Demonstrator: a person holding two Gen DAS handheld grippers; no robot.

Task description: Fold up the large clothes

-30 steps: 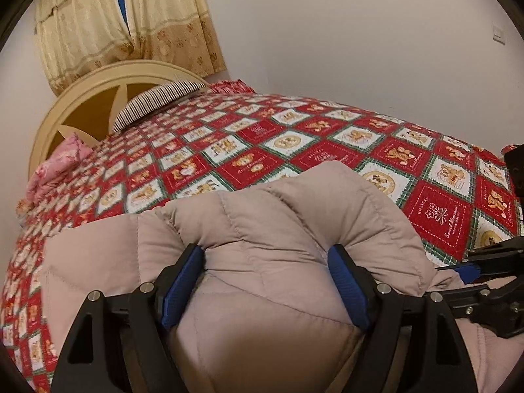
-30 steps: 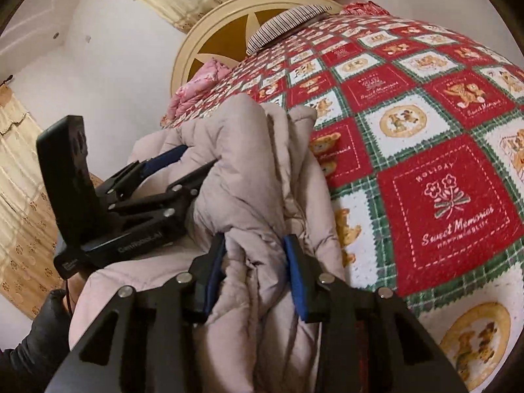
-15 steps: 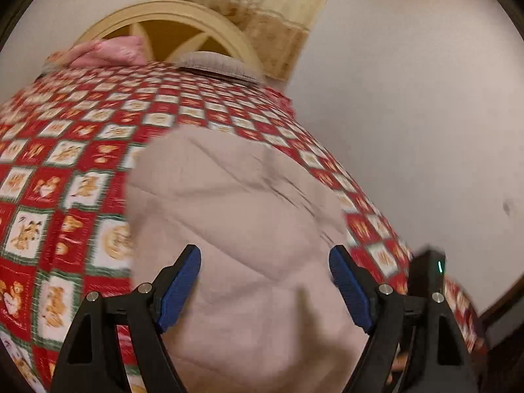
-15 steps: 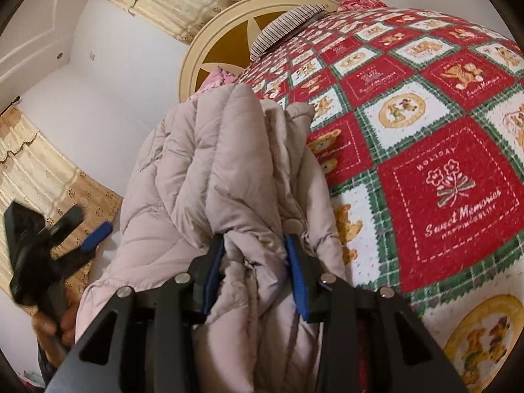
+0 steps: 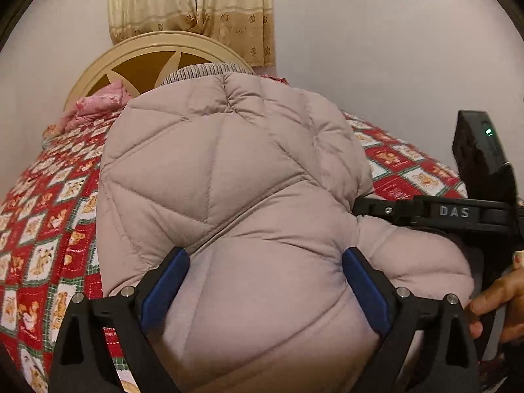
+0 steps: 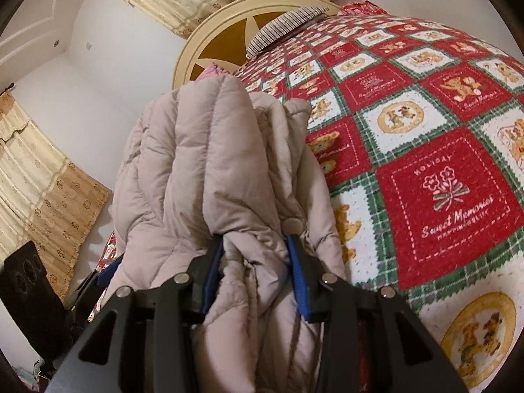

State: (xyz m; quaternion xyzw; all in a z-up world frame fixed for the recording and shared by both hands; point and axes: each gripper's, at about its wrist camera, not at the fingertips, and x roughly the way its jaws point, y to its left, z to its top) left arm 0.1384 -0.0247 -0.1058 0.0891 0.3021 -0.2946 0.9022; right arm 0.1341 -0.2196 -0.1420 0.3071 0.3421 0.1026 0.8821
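jacket (image 5: pixel 229 177): puffy beige quilted bulk, bunched on the near edge of the bed (image 5: pixel 55 196), long axis running away toward the headboard (image 5: pixel 154 49).
left gripper (image 5: pixel 265 288): jaws have just been opening, spread wide around a fat lobe of jacket, pads at its flanks, real squeeze hard to tell.
right gripper (image 6: pixel 255 275): clamped on a gathered ridge of 2 or more layers.
nearer hand: both right on it, right gripper to the side.
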